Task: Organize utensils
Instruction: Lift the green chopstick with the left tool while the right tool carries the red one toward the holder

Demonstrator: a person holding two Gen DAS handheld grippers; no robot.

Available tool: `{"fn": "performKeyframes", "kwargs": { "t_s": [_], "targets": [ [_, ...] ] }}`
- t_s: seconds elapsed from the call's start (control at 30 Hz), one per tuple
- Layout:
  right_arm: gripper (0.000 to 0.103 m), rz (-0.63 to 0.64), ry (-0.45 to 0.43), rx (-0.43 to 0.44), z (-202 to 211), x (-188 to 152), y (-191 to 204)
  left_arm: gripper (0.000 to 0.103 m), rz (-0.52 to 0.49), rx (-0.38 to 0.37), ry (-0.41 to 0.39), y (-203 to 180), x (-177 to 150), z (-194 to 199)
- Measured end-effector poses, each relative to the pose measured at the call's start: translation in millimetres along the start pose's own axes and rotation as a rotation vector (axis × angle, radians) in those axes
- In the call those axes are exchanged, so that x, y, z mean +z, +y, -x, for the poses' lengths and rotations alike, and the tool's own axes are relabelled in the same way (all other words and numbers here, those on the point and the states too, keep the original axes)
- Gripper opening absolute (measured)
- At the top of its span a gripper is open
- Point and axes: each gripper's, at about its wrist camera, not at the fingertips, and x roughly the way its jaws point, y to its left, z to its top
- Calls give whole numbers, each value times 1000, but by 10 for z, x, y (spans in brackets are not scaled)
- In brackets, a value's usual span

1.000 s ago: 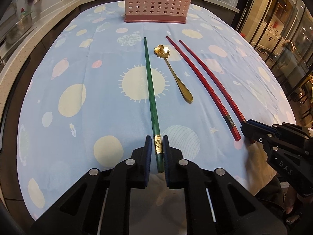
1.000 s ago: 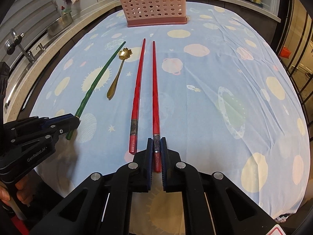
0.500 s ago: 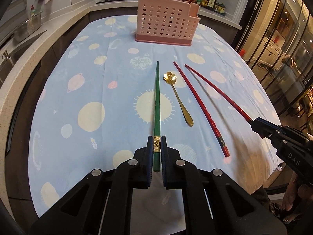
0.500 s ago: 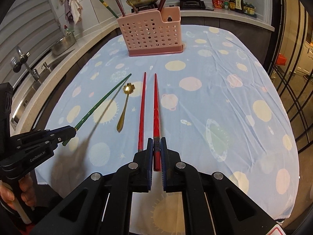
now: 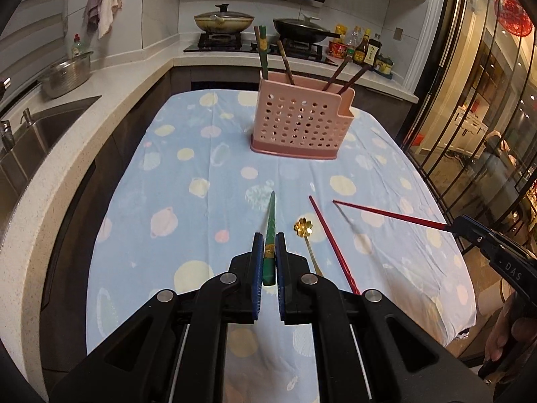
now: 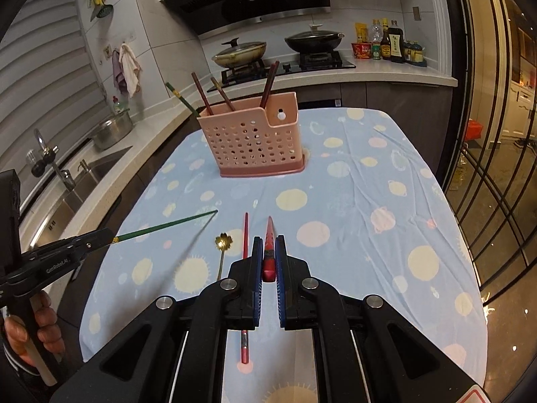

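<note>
Left wrist view: the left gripper (image 5: 267, 255) is pinching the green chopstick (image 5: 270, 228), now lifted clear of the tablecloth (image 5: 141, 235), pointing toward the pink holder (image 5: 298, 124). Right wrist view: the right gripper (image 6: 267, 257) is likewise pinching a raised red chopstick (image 6: 269, 245); both are ready for the holder, while the second red chopstick (image 6: 245, 235) and gold spoon (image 6: 224, 243) are lying short of it.

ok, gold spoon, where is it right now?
Flat on the tablecloth, in both wrist views: the gold spoon lies between the lifted green chopstick and the red chopstick on the cloth, short of the pink holder.
</note>
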Motion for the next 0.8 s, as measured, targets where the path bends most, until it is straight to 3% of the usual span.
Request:
{"fn": "performKeyframes", "kwargs": {
  "t_s": [0.8],
  "targets": [
    [7,-28,-150,18,52,768,-89,7,-15,15,-184,-29,981,144]
  ]
}}
